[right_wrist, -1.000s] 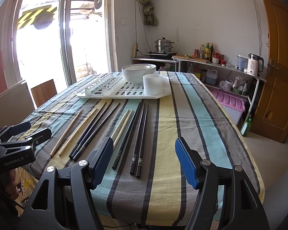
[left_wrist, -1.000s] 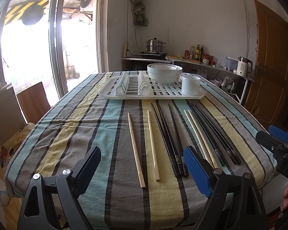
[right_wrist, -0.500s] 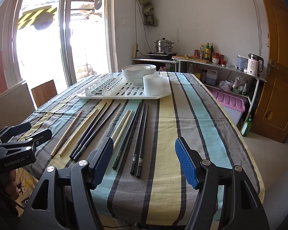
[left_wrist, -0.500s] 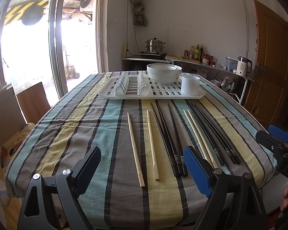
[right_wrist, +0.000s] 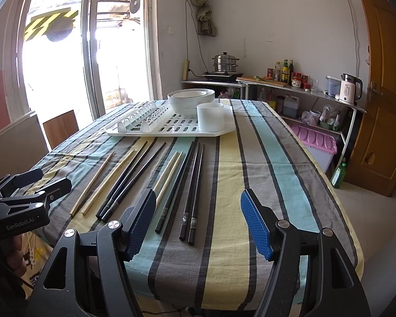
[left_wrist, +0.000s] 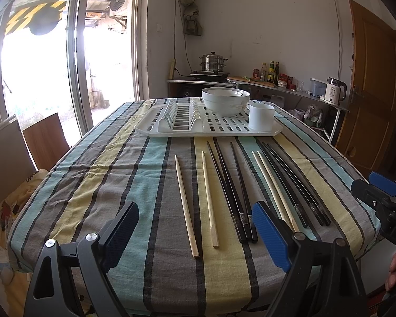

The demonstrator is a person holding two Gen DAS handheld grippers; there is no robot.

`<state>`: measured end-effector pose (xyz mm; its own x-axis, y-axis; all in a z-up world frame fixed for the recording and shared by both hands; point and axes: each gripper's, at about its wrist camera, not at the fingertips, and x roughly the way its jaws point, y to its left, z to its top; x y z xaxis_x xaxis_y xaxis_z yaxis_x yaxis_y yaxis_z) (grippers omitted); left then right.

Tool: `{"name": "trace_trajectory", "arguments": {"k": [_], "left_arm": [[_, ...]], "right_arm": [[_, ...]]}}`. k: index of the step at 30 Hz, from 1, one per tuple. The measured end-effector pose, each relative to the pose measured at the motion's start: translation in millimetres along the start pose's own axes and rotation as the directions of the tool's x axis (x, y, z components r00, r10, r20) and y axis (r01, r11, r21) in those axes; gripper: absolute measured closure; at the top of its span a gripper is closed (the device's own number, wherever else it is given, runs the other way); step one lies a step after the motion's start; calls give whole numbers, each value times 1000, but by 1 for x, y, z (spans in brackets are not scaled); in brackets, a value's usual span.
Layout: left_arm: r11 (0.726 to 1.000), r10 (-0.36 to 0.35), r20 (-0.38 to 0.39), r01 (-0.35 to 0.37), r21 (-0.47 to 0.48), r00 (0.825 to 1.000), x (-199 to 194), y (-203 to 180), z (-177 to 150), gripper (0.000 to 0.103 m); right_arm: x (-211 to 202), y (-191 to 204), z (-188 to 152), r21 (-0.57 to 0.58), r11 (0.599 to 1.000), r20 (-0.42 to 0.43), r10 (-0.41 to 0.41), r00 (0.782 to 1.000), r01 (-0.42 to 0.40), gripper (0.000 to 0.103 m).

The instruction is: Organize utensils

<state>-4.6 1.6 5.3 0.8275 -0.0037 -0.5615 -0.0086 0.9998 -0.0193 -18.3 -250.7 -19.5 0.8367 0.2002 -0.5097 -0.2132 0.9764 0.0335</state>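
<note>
Several chopsticks lie side by side on the striped tablecloth. Two separate wooden chopsticks [left_wrist: 186,206] lie at the left, then three black ones [left_wrist: 231,192], a wooden pair [left_wrist: 273,187], and three more black ones [left_wrist: 293,182]. They also show in the right wrist view: wooden [right_wrist: 92,182], black [right_wrist: 130,177], wooden pair [right_wrist: 169,174], black [right_wrist: 192,185]. My left gripper [left_wrist: 195,232] is open and empty above the near ends. My right gripper [right_wrist: 198,224] is open and empty above the right black ones.
A white drying rack [left_wrist: 208,126] stands beyond the chopsticks, holding nested white bowls [left_wrist: 225,101] and a white cup [left_wrist: 261,117]. A wooden chair [left_wrist: 46,140] stands left of the table. A kitchen counter [right_wrist: 298,87] and a door [right_wrist: 382,92] are to the right.
</note>
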Motion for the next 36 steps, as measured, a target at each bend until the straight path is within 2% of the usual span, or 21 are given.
{"name": "trace_trajectory", "arguments": {"k": [21,31,35,36], "left_arm": [[1000,-3,-3,3,8,1000,1,-1,-1,15],[999,-23,-67,26,36,997,36,5,13,16],[999,-34,-118,36,11,992,59,15,24,20],[999,-31,-134,32,3,991,66,18,27,26]], "right_arm": [[1,1,1,0,1000,-3,2,1000,-2,36],[28,2,15,1,999,-31,34,999,-34,36],[43,4,24,-4,998,-51,60,997,-60,36],[47,5,27,-7,998,-56,66,996,-67,36]]}}
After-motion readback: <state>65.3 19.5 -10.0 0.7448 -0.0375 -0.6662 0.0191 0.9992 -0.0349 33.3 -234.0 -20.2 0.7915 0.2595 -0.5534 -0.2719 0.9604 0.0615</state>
